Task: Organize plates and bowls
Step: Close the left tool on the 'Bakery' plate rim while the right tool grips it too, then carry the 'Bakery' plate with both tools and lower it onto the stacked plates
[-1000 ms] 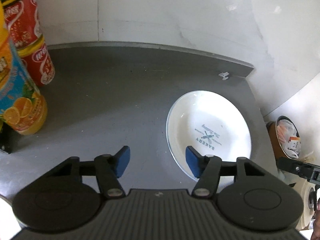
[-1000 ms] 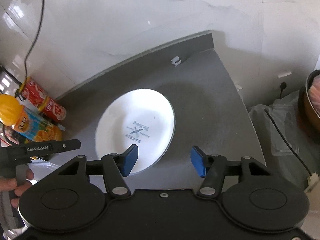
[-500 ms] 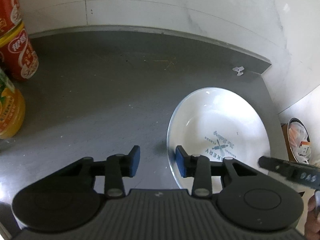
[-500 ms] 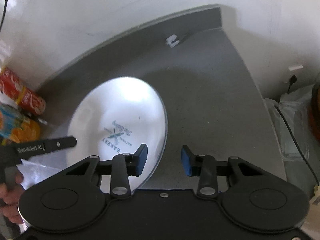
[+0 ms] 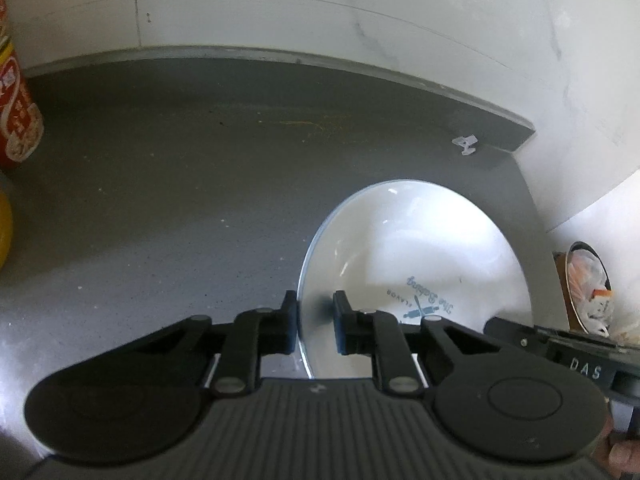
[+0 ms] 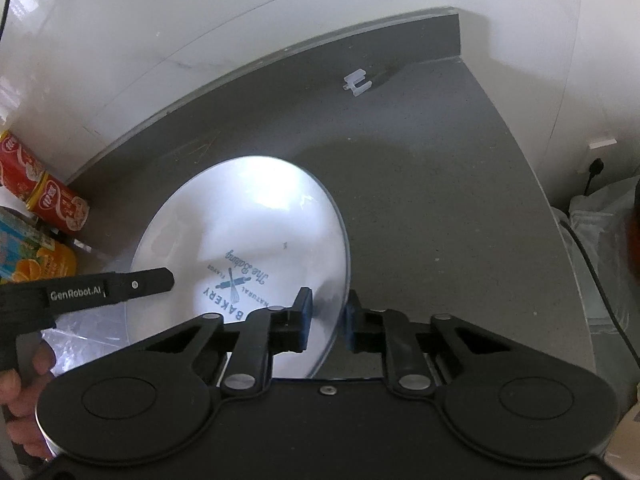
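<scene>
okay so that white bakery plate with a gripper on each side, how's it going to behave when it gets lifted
The plate looks like glazed ceramic, so probably stiff and breakable if dropped. Its shiny surface suggests it may slip between the fingers. The left gripper and right gripper straddle opposite rims, so it should lift level if both rise together.

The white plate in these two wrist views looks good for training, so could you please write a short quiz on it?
1. True or false: both grippers straddle the plate's rim.
2. Which side of the plate does the left gripper take: A its left edge, B its right edge?
3. What word is printed largest on the plate?

Key: 1 true. 2 A; the right gripper takes the opposite edge. 3 BAKERY.
</scene>
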Demonstrator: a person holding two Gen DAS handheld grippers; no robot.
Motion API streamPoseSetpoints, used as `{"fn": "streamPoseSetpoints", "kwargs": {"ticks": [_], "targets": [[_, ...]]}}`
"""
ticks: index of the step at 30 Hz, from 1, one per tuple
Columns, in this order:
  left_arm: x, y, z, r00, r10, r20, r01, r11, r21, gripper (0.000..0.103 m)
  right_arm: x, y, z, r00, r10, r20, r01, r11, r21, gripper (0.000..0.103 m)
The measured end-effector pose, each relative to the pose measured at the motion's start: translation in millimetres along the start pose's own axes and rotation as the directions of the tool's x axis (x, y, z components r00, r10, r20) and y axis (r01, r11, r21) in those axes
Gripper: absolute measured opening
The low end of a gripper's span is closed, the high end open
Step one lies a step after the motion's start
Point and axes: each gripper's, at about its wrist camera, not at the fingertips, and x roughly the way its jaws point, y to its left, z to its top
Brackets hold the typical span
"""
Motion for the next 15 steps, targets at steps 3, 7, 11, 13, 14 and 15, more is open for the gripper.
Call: {"fn": "streamPoseSetpoints", "kwargs": {"ticks": [3,7,11,13,14,15], "targets": [[-5,-3,-3,1.0,-0.007,0.013,0.006,0.999,0.035,0.016,-5,0,-3,1.0,-0.002,0.01,0.002,1.0,-0.011,0.015],[-17,-3,-4,0.999,-0.027,0.02,0.026,0.999,0.033,0.014,-21,-1,-5,0.999,0.017,0.049,-0.016,1.0,-0.018,0.013],[-35,-2,-3,0.998,-0.044,0.045,0.043,0.999,0.031,0.012,-38,8,-5,0.997,0.022,0.076,-0.018,0.999,-0.049,0.012],[-45,-1,-4,0.997,-0.053,0.051,0.052,0.998,0.026,0.012,-44,12,-7,0.995,0.027,0.097,-0.02,0.998,-0.063,0.012],[-51,-1,-4,0.997,-0.053,0.058,0.052,0.998,0.026,0.012,-48,14,-7,0.994,0.029,0.102,-0.022,0.997,-0.068,0.012],[-54,-2,-4,0.997,-0.054,0.063,0.052,0.998,0.028,0.012,-51,15,-8,0.994,0.031,0.107,-0.023,0.997,-0.072,0.012]]}}
